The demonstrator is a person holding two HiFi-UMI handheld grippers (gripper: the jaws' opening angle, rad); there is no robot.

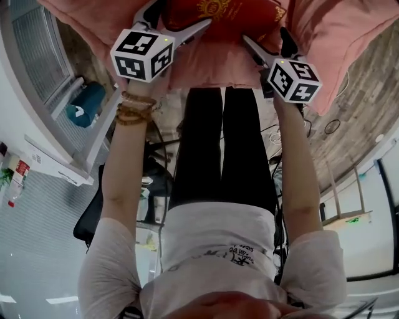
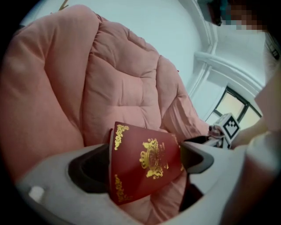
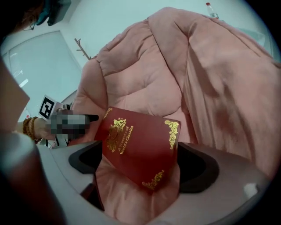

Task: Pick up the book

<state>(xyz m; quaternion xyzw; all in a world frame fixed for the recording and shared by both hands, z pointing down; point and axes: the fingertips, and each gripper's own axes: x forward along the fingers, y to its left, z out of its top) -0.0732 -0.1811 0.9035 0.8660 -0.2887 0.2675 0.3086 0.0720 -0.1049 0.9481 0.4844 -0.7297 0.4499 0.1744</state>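
The book (image 1: pixel 219 15) rests on the soft pink cushion (image 1: pixel 212 68), at the far side from you. Your left claw (image 2: pixel 142 154) is spread wide so the book fits inside, not squeezing it. Your right claw (image 3: pixel 140 151) is spread wide around it too. Both look ready to close.

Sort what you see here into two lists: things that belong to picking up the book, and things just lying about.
Belong to the job: red book; left gripper and right gripper, both open around it; pink cushion under it.

Just lying about: teal object; wooden stool; cables on the floor.
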